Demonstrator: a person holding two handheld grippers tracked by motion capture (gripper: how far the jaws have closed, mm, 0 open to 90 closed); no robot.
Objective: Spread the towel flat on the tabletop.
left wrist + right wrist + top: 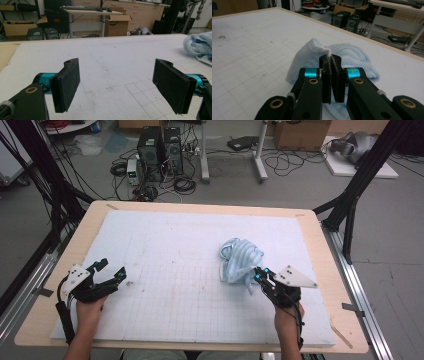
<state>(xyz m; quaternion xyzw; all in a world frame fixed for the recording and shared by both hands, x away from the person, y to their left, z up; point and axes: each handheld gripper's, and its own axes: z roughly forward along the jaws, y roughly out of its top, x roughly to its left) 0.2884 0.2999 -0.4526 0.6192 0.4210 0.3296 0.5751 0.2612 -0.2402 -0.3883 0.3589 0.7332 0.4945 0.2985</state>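
Observation:
A crumpled light-blue towel (239,260) lies right of the middle of the white gridded mat (165,255). My right gripper (260,275) is at the towel's near right edge, shut on a pinched corner of the cloth. In the right gripper view the jaws stand together with a fold of the towel (317,48) rising between the pads (331,61). My left gripper (111,272) rests over the mat's near left, open, with nothing between its fingers (67,82). The towel (198,46) also lies at the far right in the left gripper view.
The mat lies on a wooden table (320,250) with a bare rim all round. Black frame posts (357,180) rise at the back corners. Computers (160,152), cables and desk legs stand on the floor beyond the far edge.

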